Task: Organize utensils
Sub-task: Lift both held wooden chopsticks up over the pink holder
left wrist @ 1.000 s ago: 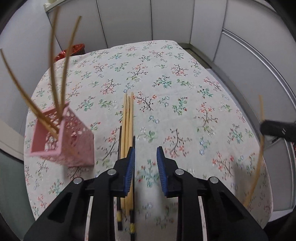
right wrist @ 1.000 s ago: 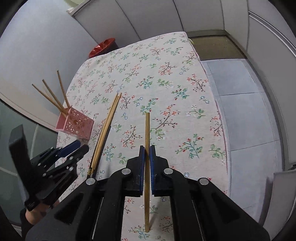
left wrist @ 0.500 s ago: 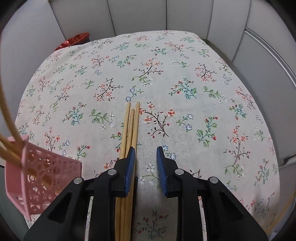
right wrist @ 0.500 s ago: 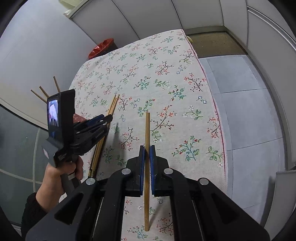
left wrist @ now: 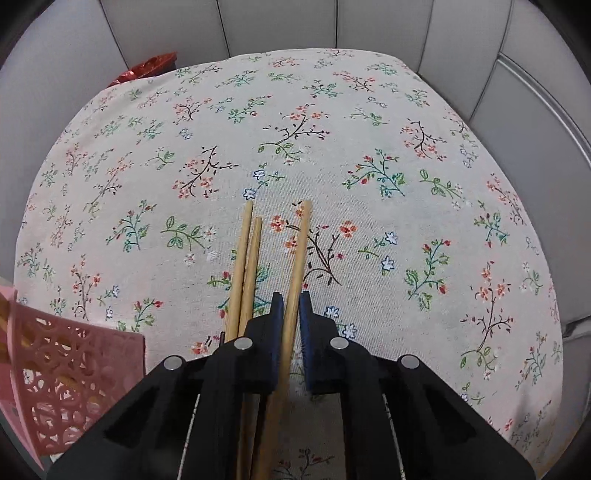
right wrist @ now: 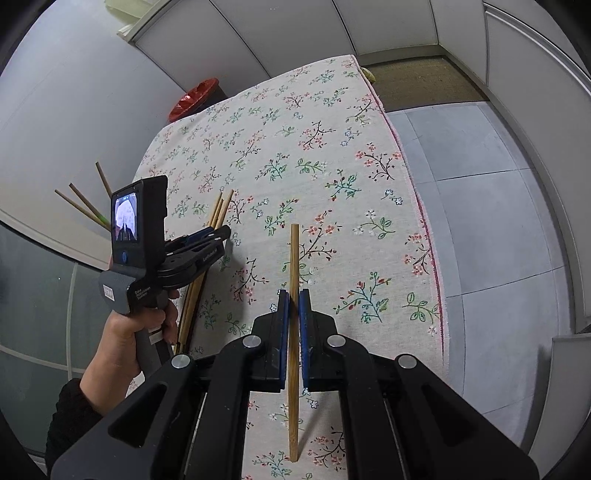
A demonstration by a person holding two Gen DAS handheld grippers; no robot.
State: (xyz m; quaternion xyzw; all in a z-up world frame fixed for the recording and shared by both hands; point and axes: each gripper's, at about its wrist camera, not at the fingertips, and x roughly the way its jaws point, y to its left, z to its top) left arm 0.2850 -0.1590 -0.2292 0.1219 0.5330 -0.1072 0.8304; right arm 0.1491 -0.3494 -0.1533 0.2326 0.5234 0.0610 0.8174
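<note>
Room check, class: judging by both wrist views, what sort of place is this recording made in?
Probably a staged table in an office-like room, not a kitchen: a floral tablecloth holding only chopsticks and a pink basket, plain grey wall panels, and a grey tiled floor.

A table under a floral tablecloth (right wrist: pixel 325 122) is filling the middle of the room, its hem hanging over the right edge. Pale grey wall panels (left wrist: pixel 277 26) are curving round the far side, split by thin vertical seams. A floor of large grey tiles (right wrist: pixel 487 206) is running along the right, meeting a strip of brown carpet (right wrist: pixel 417 77) at the far end. A red bin (right wrist: pixel 194 98) is standing behind the table's far left corner. Soft, even light is falling everywhere.
</note>
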